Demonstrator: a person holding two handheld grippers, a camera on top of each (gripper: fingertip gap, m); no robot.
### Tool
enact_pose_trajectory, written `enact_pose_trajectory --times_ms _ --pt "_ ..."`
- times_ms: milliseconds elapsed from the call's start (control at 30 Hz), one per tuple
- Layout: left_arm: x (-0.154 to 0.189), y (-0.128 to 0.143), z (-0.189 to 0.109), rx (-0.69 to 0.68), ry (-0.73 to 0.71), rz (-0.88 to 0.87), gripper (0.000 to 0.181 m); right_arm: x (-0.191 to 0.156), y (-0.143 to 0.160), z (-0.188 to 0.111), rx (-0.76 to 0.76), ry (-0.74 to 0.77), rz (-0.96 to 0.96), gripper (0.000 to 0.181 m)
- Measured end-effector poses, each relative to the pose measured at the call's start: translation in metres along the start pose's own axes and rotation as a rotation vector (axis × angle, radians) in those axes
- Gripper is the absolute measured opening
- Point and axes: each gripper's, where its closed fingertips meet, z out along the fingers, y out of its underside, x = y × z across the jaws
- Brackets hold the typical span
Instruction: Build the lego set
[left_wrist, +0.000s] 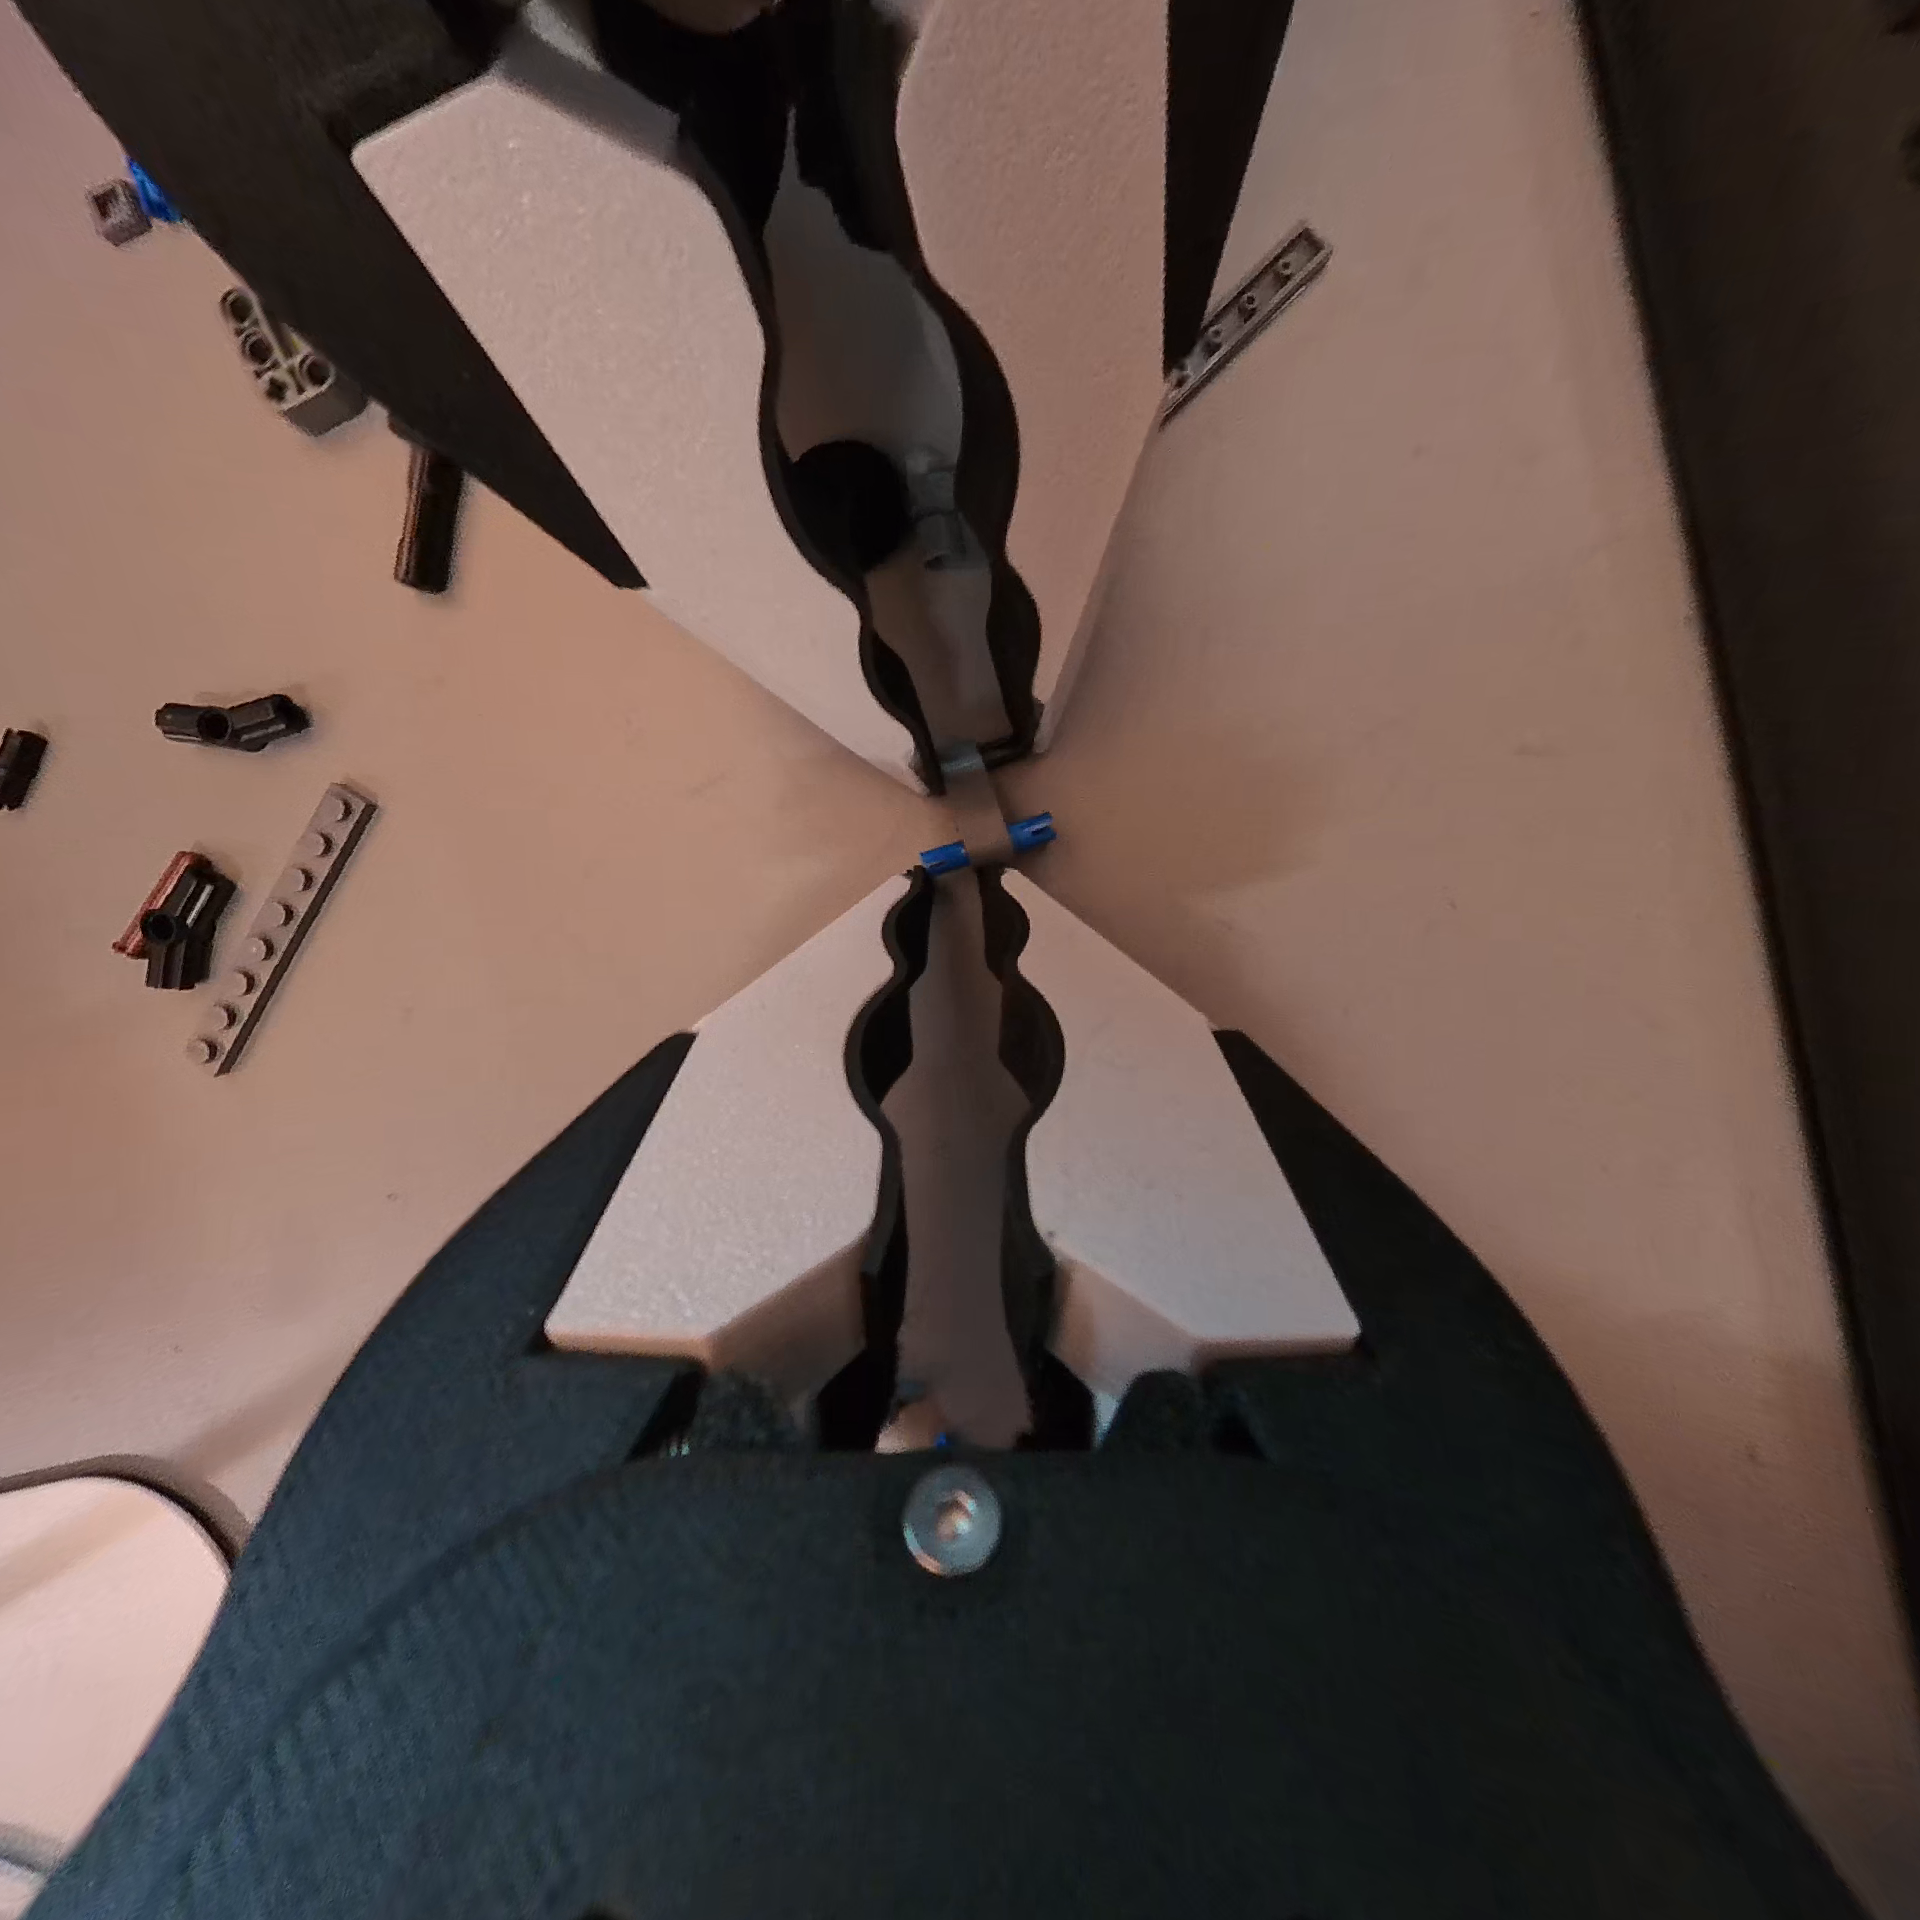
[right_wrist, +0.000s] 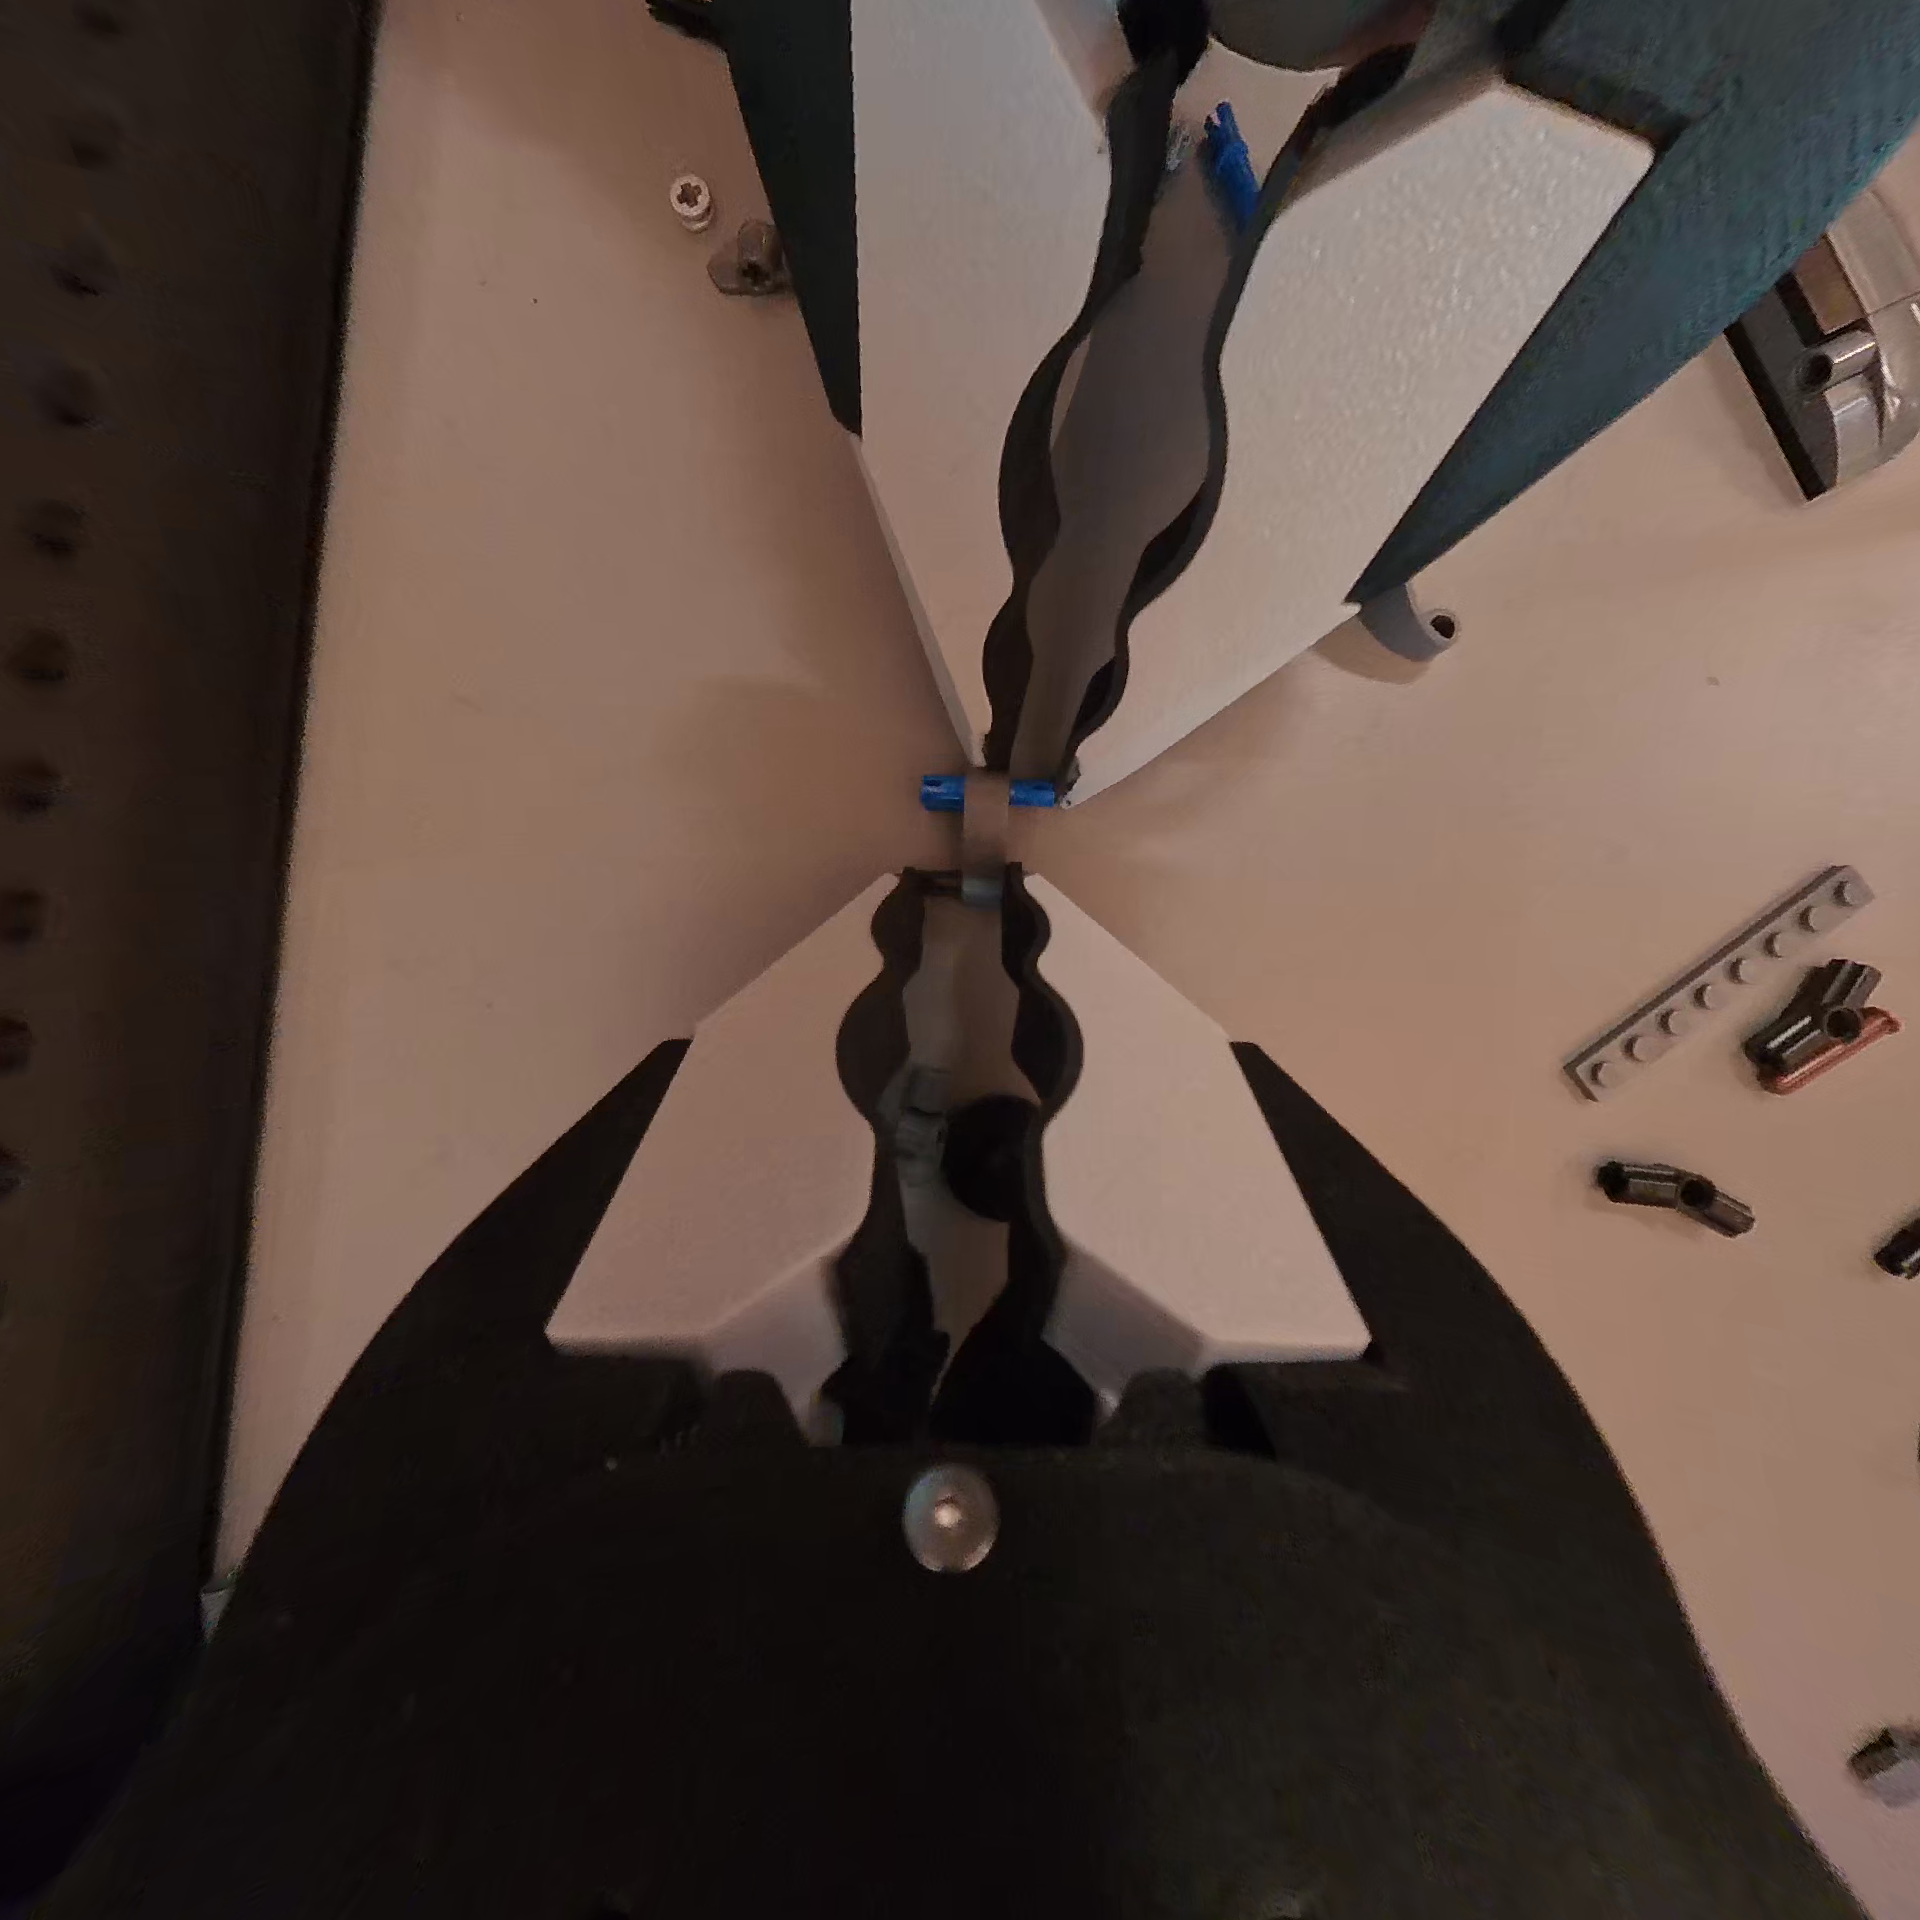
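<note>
A thin grey beam (left_wrist: 982, 831) with a blue pin (left_wrist: 1029, 829) through it spans the small gap between my two grippers, which meet tip to tip over the pale table. My left gripper (left_wrist: 958, 878) is shut on the end beside the blue pin. My right gripper (right_wrist: 961, 878) is shut on the other end of the beam (right_wrist: 982, 831), just below the blue pin (right_wrist: 940, 793). A black round part (right_wrist: 992, 1153) and a grey connector (right_wrist: 914, 1132) sit between the right gripper's fingers. Another blue pin (right_wrist: 1226, 156) shows deep between the left gripper's fingers.
Loose parts lie to one side: a long grey plate (left_wrist: 286, 925), black angled connectors (left_wrist: 231, 719), one on a brown piece (left_wrist: 177, 920), a grey holed beam (left_wrist: 281, 358) and another grey plate (left_wrist: 1247, 312). A dark studded baseplate (right_wrist: 125, 727) borders the table. The grippers are tip to tip, or close to it.
</note>
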Motion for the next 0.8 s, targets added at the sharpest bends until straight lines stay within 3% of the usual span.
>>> enact_pose_trajectory --times_ms 800 --pt "-0.005 0.007 -0.004 -0.001 -0.014 -0.051 0.014 0.010 0.005 -0.004 0.021 0.011 0.078 0.017"
